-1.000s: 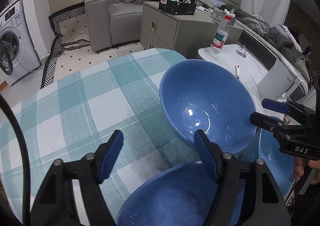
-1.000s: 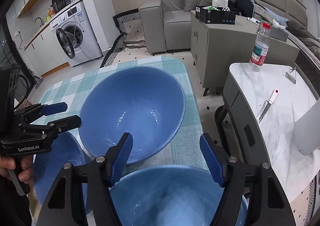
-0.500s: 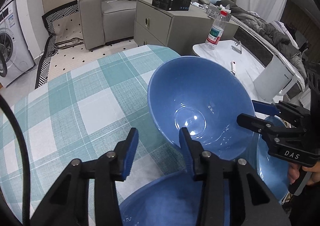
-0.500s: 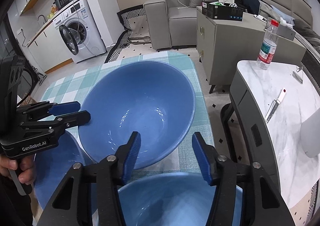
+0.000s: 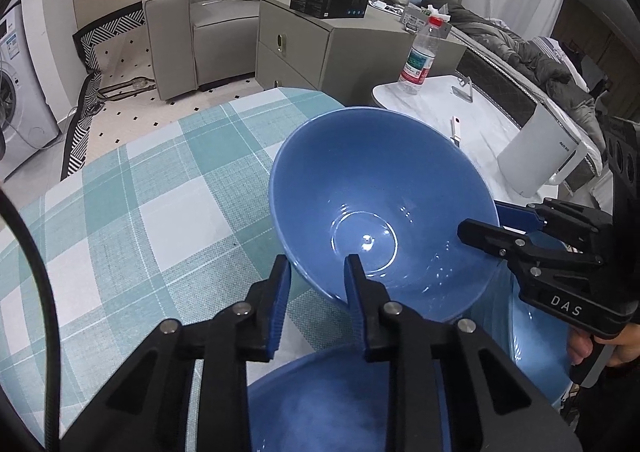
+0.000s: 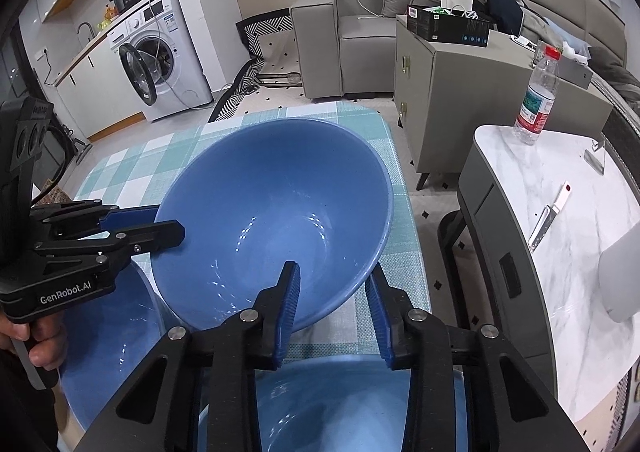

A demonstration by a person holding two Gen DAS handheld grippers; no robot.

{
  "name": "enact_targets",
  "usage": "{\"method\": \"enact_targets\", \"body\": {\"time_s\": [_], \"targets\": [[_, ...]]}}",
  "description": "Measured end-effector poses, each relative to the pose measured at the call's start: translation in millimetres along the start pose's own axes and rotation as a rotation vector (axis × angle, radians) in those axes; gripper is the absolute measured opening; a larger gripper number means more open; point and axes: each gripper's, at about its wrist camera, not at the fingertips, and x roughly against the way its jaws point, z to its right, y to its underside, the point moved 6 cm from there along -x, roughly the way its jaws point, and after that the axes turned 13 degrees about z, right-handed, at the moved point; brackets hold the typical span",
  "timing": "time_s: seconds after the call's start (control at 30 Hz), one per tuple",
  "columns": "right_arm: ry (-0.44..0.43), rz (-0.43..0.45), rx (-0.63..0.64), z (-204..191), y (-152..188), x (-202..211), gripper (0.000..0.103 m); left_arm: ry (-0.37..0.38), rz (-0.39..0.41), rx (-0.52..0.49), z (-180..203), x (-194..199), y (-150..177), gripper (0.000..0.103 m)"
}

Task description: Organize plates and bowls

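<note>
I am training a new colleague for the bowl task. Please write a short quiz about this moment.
1. True or false: the large bowl lies flat on the tablecloth.
2. How many blue bowls are in view in all?
3. The left gripper is shut on: A the tablecloth, B the large bowl's rim, C a cup.

Key
1. False, it is tilted.
2. Three: the large bowl, the near bowl and the side bowl.
3. B
</note>
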Motion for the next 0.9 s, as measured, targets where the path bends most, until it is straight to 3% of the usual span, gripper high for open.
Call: {"method": "enact_targets", "body": {"time_s": [0.9], "targets": [[0.015,0.071,0.022,-8,-8,25,0.034,-0.016,0.067,-0.014,5,20,-9,0.026]]}}
